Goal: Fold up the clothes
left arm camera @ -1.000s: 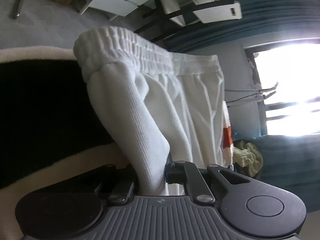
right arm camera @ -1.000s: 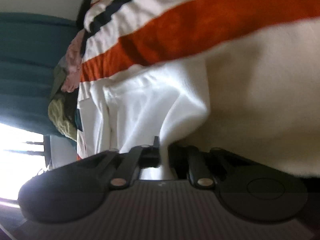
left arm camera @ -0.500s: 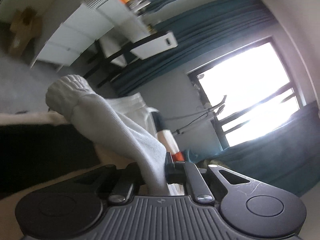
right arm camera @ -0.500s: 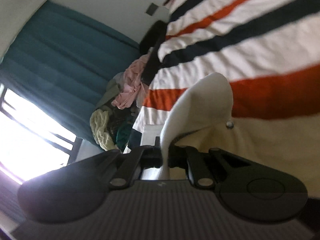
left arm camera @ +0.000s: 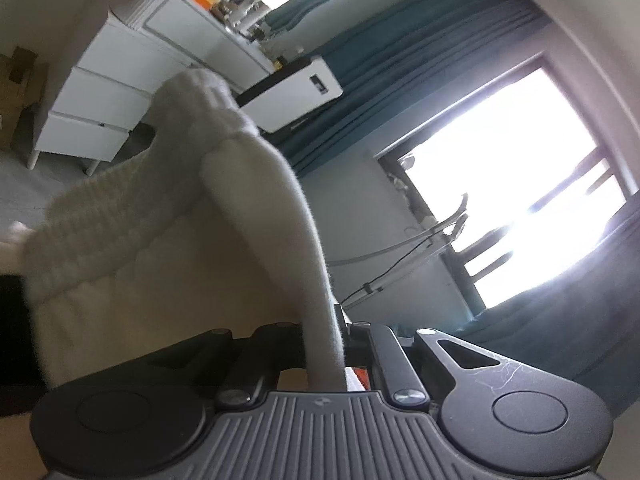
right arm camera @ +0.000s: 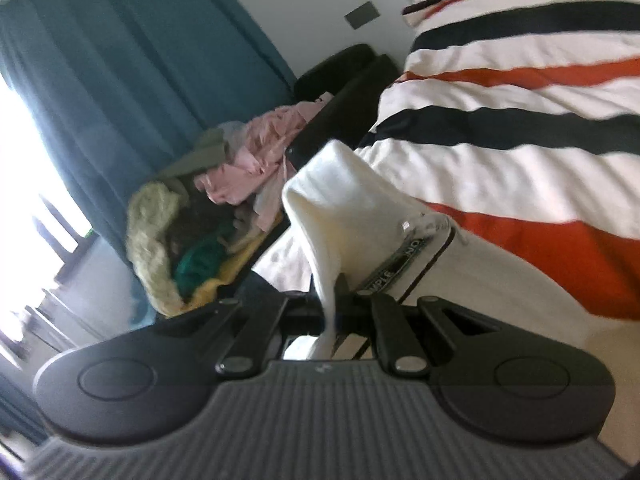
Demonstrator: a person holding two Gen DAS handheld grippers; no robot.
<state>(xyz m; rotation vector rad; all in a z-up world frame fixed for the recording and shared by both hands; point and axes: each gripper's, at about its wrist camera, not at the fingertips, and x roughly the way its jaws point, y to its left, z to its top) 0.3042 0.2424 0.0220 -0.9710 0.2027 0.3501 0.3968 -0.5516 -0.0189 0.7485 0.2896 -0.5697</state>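
Left wrist view: left gripper [left arm camera: 340,340] clamped on white garment [left arm camera: 168,240], soft fleecy knit, ribbed elastic waistband bunched at top, cloth rising in thick fold from jaws. White drawer unit [left arm camera: 100,92] behind, teal curtain [left arm camera: 400,64], glaring window [left arm camera: 520,184].

Right wrist view: right gripper [right arm camera: 340,300] pinching same white garment [right arm camera: 340,200], peaked fold, sewn label beside jaws. Striped bedcover [right arm camera: 520,120] below, orange, black, white bands. Crumpled clothes pile [right arm camera: 224,200] near curtain.

Bedroom: striped duvet [right arm camera: 520,92], white dresser [left arm camera: 120,80], teal curtains [right arm camera: 120,60].
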